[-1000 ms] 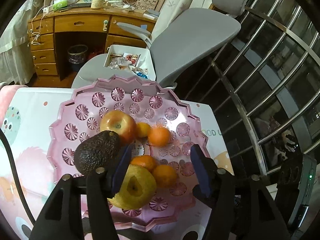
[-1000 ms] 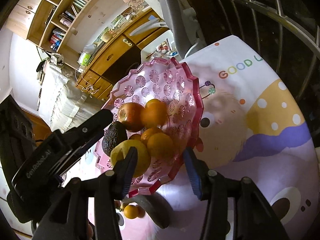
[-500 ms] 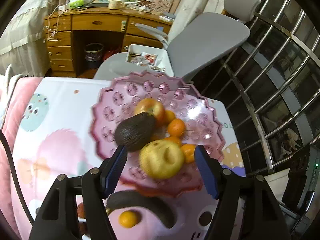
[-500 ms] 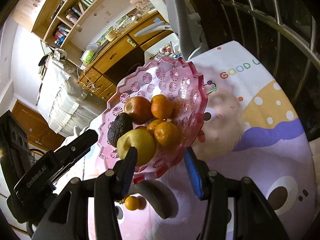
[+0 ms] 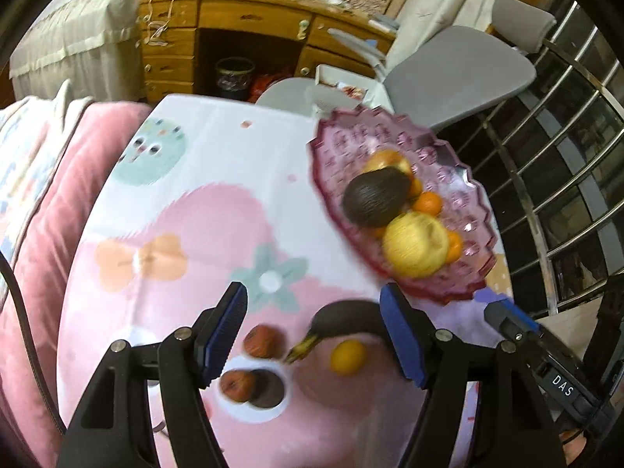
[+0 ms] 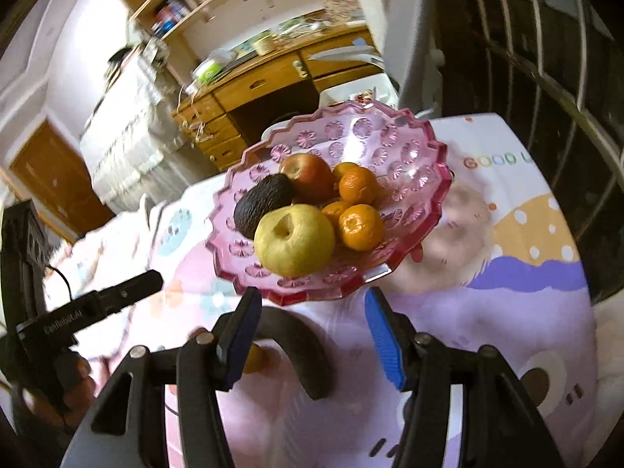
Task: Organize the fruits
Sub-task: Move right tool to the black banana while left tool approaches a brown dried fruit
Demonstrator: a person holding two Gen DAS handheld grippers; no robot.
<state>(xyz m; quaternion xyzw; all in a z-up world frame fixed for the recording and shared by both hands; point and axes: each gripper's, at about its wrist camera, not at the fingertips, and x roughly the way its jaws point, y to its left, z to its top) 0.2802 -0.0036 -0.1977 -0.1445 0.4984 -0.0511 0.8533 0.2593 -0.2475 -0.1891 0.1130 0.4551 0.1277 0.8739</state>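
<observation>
Between my left tongs (image 5: 314, 323), spread wide with nothing in them, now sit the loose fruit at the lower middle of the frame: a blackened banana (image 5: 343, 321), a small orange (image 5: 348, 357) and two reddish fruits (image 5: 263, 341). A second ago the pink bowl (image 5: 460, 195) filled that view; it has slid to the right, so I judge the leftovers come next. My right tongs (image 6: 310, 335) also hang released, near the bowl's rim.

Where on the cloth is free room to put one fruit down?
Free: the cloth left of the pink bowl, up to the pink cushion. Crowded: near the left claw, with the dark banana, an orange and two reddish fruits.
</observation>
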